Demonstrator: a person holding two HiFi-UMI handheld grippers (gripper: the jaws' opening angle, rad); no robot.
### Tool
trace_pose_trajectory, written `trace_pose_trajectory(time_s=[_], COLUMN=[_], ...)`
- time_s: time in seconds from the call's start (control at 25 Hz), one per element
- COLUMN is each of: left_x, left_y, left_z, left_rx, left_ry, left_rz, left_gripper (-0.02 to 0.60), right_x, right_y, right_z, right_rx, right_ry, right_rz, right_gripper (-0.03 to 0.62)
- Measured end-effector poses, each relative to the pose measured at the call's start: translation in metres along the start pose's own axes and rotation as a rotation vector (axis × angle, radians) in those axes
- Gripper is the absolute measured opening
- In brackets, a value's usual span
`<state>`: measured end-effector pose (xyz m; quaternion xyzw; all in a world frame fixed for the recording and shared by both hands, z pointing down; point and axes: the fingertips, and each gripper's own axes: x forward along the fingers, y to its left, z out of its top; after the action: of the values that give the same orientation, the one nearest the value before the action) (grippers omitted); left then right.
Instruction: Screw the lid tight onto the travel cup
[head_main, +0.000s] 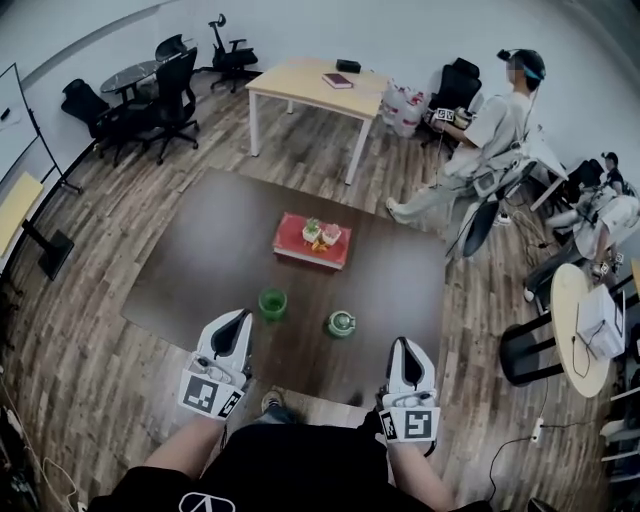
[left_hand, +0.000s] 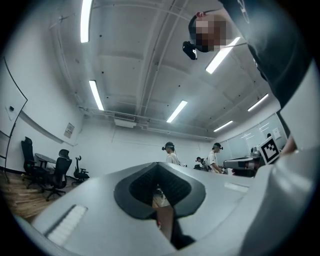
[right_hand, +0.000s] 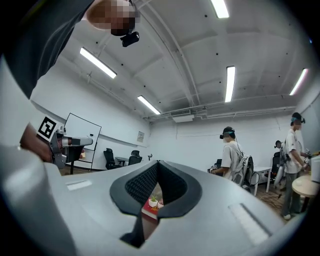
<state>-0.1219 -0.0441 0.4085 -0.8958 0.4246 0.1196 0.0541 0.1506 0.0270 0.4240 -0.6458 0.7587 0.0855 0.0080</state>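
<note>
Centrally: red box (head_main: 312, 241) on dark table (head_main: 200, 260) | travel cup (head_main: 272, 303): green, uncapped, nearer the person than red box, slightly left | lid (head_main: 341, 323): nearer than red box, slightly right, apart from cup | left gripper (head_main: 237, 320): jaws pressed together, empty | right gripper (head_main: 403, 349): jaws pressed together, empty; both nearer than red box

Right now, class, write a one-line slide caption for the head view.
Left tool and right tool, shut and empty, near a green cup and separate lid on a dark table.
</note>
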Motion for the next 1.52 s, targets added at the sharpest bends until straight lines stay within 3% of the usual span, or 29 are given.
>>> trace_pose_trajectory(time_s=[0.32,0.52,0.56,0.6,0.72,0.92,0.96,1.0,1.32,1.52], left_x=[0.053,0.066,0.07,0.074,0.079,0.08,0.08,0.078,0.069,0.059], left_y=[0.014,0.01,0.01,0.011,0.011,0.018,0.019,0.021,0.057,0.064], left_z=[-0.024,-0.013,-0.012,-0.011,-0.016,-0.028,-0.032,-0.039,-0.141,-0.272], left_rx=[-0.014,0.016,0.028,0.046,0.091,0.07,0.075,0.08,-0.031,-0.061], left_ry=[0.012,-0.054,-0.069,-0.075,-0.07,-0.073,-0.072,-0.062,0.087,0.348], left_rz=[0.024,0.023,0.019,0.015,0.001,-0.002,-0.004,-0.005,0.042,0.025], left_gripper=[0.0,0.002,0.346,0.583,0.589,0.589,0.589,0.589,0.589,0.589], right_x=[0.047,0.062,0.064,0.066,0.072,0.08,0.086,0.093,0.12,0.117], right_y=[-0.024,-0.038,-0.039,-0.039,-0.036,-0.031,-0.033,-0.035,-0.034,-0.023], right_z=[-0.021,-0.022,-0.022,-0.023,-0.027,-0.034,-0.036,-0.04,-0.068,-0.102], right_rx=[0.006,0.019,0.034,0.045,0.05,0.072,0.084,0.1,0.097,0.049], right_ry=[0.033,0.027,0.023,0.019,0.028,0.032,0.028,0.036,0.17,0.262], right_rz=[0.041,0.076,0.082,0.09,0.107,0.139,0.13,0.119,0.153,0.168], right_gripper=[0.008,0.008,0.008,0.008,0.008,0.009,0.16,0.601,0.598,0.598])
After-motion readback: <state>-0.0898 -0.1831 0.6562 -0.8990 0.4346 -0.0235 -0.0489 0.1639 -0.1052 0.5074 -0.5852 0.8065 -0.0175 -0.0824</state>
